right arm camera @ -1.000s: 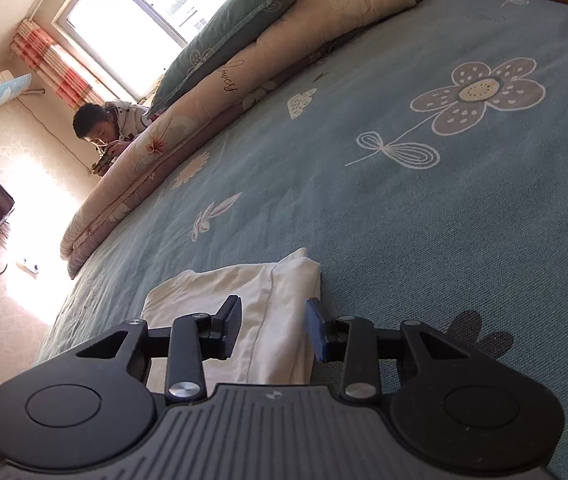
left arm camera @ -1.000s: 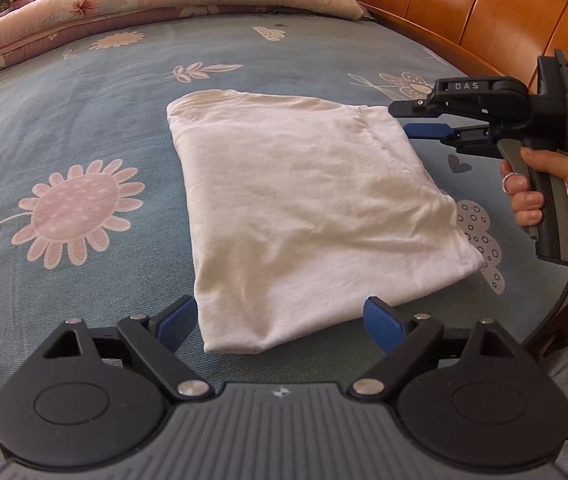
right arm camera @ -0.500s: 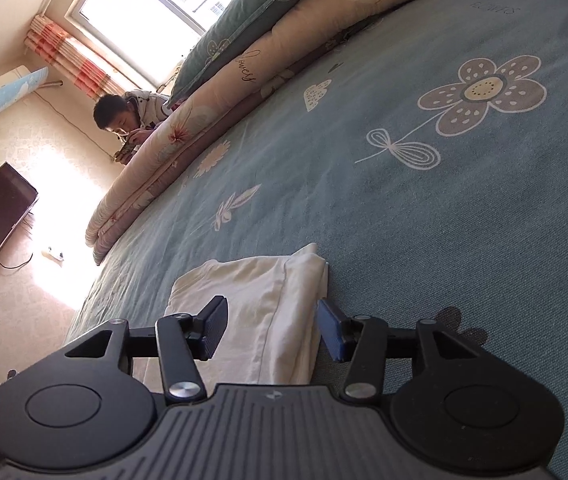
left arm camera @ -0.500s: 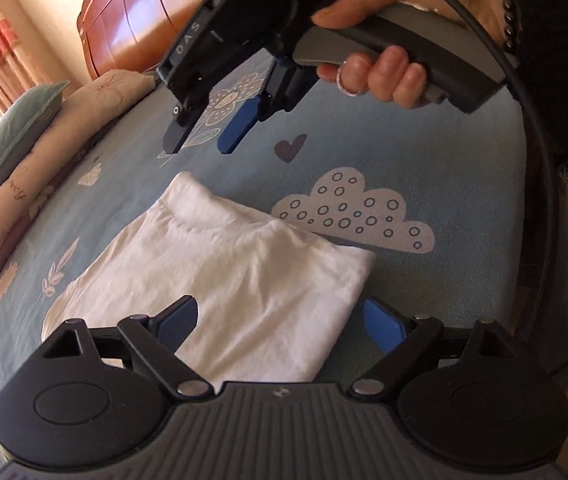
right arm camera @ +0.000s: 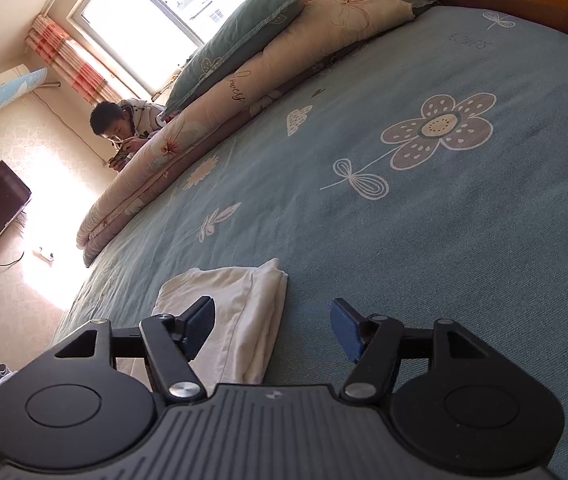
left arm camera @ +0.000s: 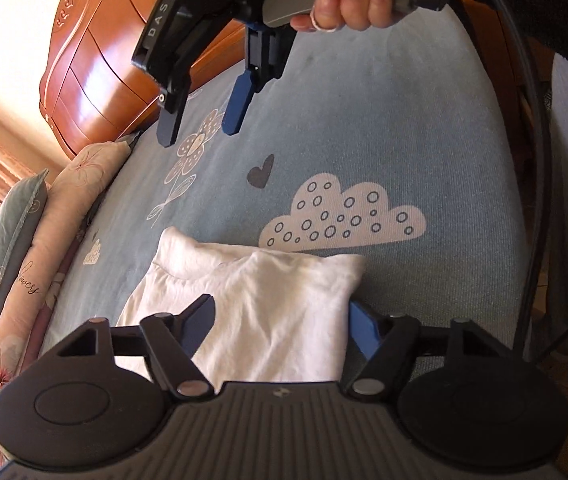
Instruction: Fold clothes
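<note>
White garment [left arm camera: 252,300] lies as a compact folded packet on the blue bedspread [left arm camera: 364,128], lower centre of the left wrist frame, just below the printed white cloud [left arm camera: 344,220]; in the right wrist frame it sits at lower centre-left [right arm camera: 240,304], stacked edges facing right. Layers lie flat on one another, corners roughly squared, one rounded fold at the packet's upper left. It already lies folded; whether a further fold is meant, these frames do not settle. Material reads as thin knit cotton: matte, soft, limp, faintly wrinkled, no stiffness. Judged light, non-fragile, not slippery against the woven spread, but layers would likely slide apart if lifted by one ply. Best hold, in my estimate: pinch through all layers at a corner or along the thick folded edge, one gripper at each end, so the packet moves as a unit. Left gripper [left arm camera: 280,328] is spread wide over the near end of the packet, fingers straddling the cloth, nothing pinched. Right gripper [right arm camera: 272,328] also stands well apart, holding nothing; its left finger overlaps the cloth in view, contact uncertain. In the left wrist view it hangs at the upper centre [left arm camera: 200,120], above the spread, carried by a hand [left arm camera: 348,4]. Bedspread: tight weave, printed flowers. Rolled quilt [right arm camera: 244,96] and glossy wooden headboard [left arm camera: 116,60] lie beyond.
</note>
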Tool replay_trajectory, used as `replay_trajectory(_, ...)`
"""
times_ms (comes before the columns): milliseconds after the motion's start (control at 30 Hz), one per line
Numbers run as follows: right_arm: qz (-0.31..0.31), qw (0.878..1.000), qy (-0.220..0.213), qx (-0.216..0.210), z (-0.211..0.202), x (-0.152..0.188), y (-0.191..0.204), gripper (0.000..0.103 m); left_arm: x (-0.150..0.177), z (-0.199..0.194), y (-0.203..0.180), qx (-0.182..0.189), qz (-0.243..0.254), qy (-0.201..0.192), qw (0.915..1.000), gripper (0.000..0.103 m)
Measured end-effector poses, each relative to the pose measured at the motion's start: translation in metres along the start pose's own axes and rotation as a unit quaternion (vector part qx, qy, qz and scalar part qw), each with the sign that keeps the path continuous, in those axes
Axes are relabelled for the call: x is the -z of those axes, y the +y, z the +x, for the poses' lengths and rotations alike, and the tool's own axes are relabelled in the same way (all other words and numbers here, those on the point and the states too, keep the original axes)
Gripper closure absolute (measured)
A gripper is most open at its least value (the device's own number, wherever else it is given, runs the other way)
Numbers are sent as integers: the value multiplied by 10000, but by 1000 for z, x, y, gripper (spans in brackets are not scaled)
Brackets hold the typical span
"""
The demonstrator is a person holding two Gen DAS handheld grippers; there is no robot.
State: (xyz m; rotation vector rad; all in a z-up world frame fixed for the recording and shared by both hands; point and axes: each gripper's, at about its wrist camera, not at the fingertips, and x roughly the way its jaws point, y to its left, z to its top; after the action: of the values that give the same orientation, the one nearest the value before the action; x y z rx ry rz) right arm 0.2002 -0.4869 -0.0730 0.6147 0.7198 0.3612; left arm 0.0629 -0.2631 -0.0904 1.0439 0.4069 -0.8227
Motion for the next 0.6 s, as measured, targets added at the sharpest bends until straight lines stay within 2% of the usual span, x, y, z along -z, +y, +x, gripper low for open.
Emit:
replay_trajectory(67, -63, 9999, 89, -39, 6, 2, 4, 34, -1, -2, -5, 118, 92, -31, 9999, 76)
replay_trajectory(167, -157, 9996, 223, -99, 14, 5, 11, 34, -1, -7, -4, 178, -41, -83, 9998, 95)
replay_trajectory(300, -157, 9981, 471, -375, 28, 10, 16, 34, -1, -17, 19, 38, -842, -219, 9962, 101)
replay_trajectory(433, -72, 9952, 705, -671, 42, 15, 22, 34, 7, -29, 56, 81, -1914, -331, 9809, 101)
replay_trajectory(600, 264, 9911, 830, -1003, 53, 18, 20, 34, 18, -36, 75, 13, -2516, -359, 9672, 101)
